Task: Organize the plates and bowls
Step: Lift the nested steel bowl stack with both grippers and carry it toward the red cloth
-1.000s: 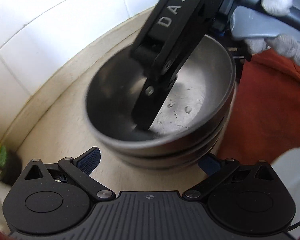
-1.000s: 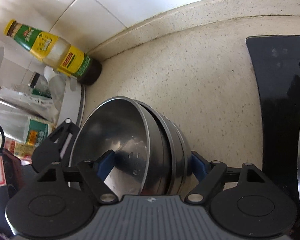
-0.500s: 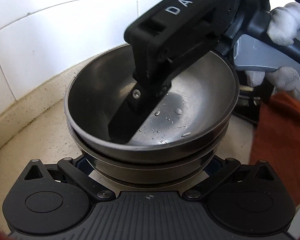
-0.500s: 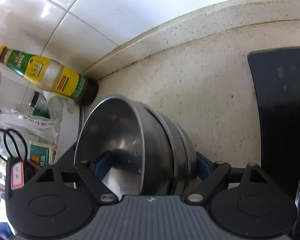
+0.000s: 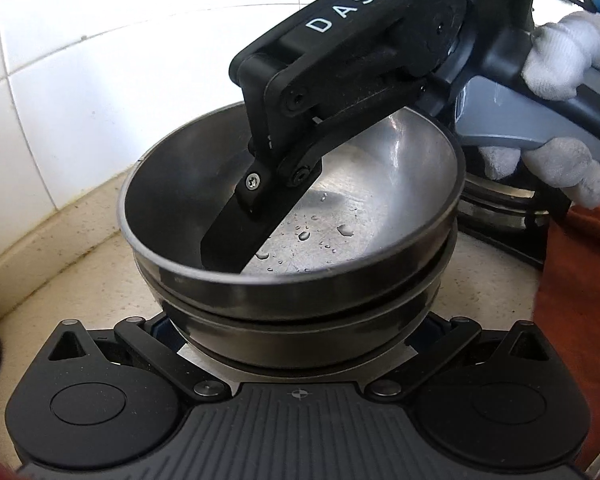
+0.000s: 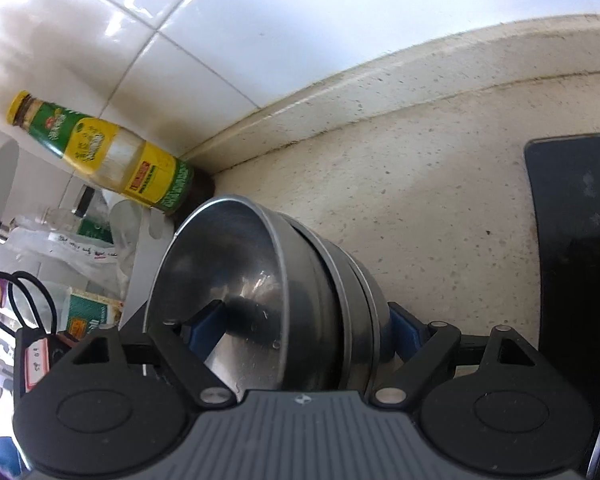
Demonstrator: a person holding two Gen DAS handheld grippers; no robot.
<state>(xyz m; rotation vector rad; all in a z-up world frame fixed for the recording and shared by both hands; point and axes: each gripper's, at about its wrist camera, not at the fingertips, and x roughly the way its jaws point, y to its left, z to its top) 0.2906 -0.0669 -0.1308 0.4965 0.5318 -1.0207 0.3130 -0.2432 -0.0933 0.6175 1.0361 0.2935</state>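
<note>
A nested stack of steel bowls (image 5: 340,216) with water drops inside is held above the beige counter. My right gripper (image 6: 304,324) is shut on the stack's rim: one finger (image 5: 240,236) lies inside the top bowl, the other outside under the stack. It shows tilted in the right wrist view (image 6: 300,312). My left gripper (image 5: 296,328) is open, its fingers on either side of the stack's lower bowl, mostly hidden behind it.
White tiled wall (image 5: 100,80) and the counter's raised back edge (image 6: 380,92) lie behind. A yellow-green sauce bottle (image 6: 112,156) stands in the corner with packets and bags to its left. A black stove top (image 6: 576,240) is on the right. An orange cloth (image 5: 572,304) lies nearby.
The bowl stack has come closer to my left gripper and now sits between its open fingers. The right gripper has tilted and lifted with the stack.
</note>
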